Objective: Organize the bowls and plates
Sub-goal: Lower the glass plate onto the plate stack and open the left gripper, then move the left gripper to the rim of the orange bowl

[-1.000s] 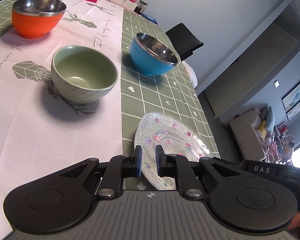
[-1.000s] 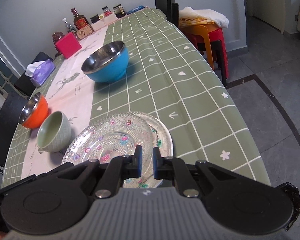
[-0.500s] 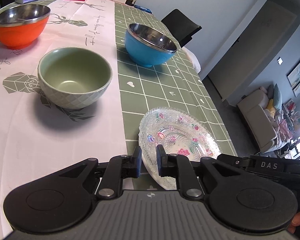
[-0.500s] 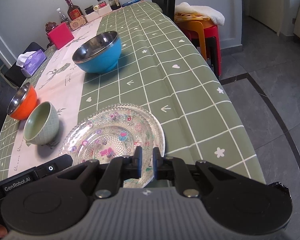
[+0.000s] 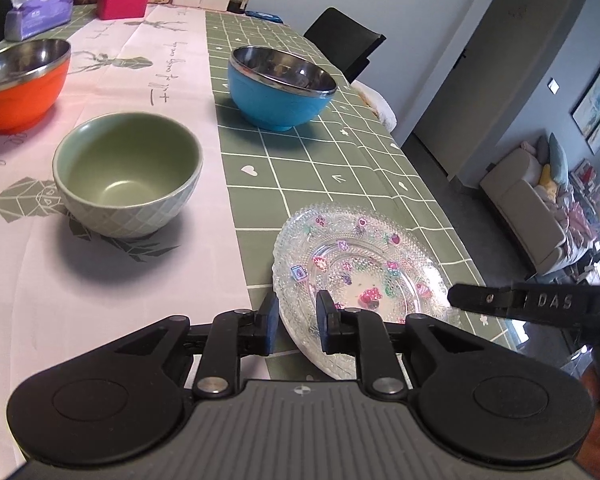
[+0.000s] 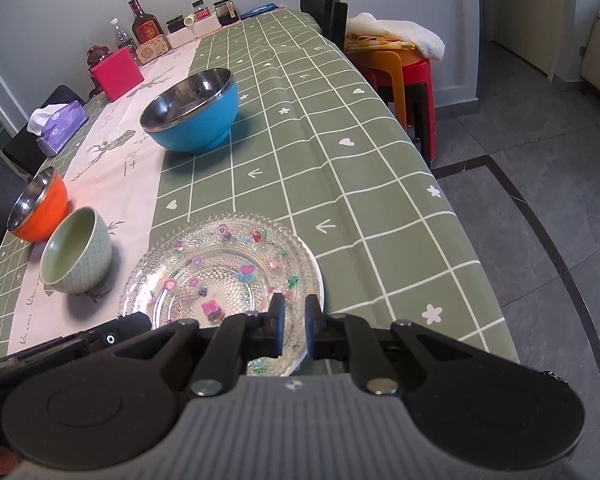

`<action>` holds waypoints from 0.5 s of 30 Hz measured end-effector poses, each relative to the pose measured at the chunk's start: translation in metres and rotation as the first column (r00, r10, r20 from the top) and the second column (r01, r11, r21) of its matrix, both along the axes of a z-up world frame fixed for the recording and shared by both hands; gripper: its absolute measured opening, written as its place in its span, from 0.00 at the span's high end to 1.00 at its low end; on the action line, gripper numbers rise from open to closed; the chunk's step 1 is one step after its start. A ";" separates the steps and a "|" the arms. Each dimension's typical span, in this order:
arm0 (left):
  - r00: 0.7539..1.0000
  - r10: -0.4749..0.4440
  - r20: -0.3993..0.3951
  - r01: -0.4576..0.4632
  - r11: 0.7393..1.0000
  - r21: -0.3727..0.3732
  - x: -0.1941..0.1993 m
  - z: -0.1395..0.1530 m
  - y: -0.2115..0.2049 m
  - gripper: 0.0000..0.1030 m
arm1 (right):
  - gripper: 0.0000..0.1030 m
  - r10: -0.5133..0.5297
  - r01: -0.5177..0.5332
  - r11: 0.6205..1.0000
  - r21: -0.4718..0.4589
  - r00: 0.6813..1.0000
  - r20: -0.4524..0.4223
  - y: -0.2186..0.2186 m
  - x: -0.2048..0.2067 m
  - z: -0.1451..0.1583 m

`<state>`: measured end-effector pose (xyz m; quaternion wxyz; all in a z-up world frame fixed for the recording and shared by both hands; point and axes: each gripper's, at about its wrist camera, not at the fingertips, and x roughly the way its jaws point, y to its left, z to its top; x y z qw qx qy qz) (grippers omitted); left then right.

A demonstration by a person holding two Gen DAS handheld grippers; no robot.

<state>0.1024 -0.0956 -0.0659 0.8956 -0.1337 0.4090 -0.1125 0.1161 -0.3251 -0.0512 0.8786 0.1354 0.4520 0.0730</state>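
**Both grippers close in on the glass plate's near rim**

The glass plate (image 5: 360,268) lies on the green checked part of the tabletop (image 6: 340,152), near its front edge, with the green ceramic bowl (image 5: 128,176) to its left on the pale runner (image 5: 100,280). The blue bowl (image 5: 278,86) stands farther back and the orange bowl (image 5: 18,84) at the far left.

Compared with a second ago, the plate sits larger and closer in both wrist views, and the left view has levelled out from its earlier tilt. The left gripper (image 5: 298,322) now has its fingers slightly spread, wider than before, with the plate's near-left rim showing in the gap between them; whether they touch the glass I cannot tell. The right gripper (image 6: 294,326) keeps its fingers a narrow gap apart, over the plate's near-right rim, not clearly pinching it. Its body enters the left view at the right edge, nearer than earlier.
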 end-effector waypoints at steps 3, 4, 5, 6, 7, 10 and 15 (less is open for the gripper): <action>0.999 -0.022 0.039 0.020 0.999 0.049 -0.004 0.002 -0.003 0.73 | 0.90 -0.013 0.012 1.000 0.021 1.000 0.015 -0.001 0.000 0.004; 0.998 -0.025 0.063 0.020 0.997 0.073 -0.006 0.004 -0.004 0.71 | 0.88 -0.020 0.020 1.000 0.020 1.000 0.014 -0.002 0.001 0.004; 0.996 -0.025 0.091 0.016 0.995 0.098 -0.008 0.007 -0.005 0.68 | 0.86 -0.026 0.026 0.999 0.023 1.000 0.010 -0.002 0.001 0.004; 0.994 -0.022 0.111 0.009 0.993 0.115 -0.010 0.010 -0.005 0.66 | 0.77 -0.033 0.032 0.999 0.032 0.999 0.006 -0.004 0.002 0.003; 0.992 -0.019 0.125 0.004 0.993 0.119 -0.011 0.013 -0.003 0.65 | 0.66 -0.041 0.041 0.998 0.037 0.999 -0.001 -0.005 0.003 0.002; 0.992 -0.011 0.125 -0.001 0.995 0.099 -0.004 0.018 0.004 0.62 | 0.61 -0.068 0.070 0.996 0.053 0.997 -0.033 -0.011 0.005 -0.002; 0.999 -0.019 0.043 0.020 1.000 -0.020 0.023 0.006 0.020 0.69 | 0.61 -0.093 0.108 0.985 0.137 0.990 -0.108 -0.019 0.008 -0.012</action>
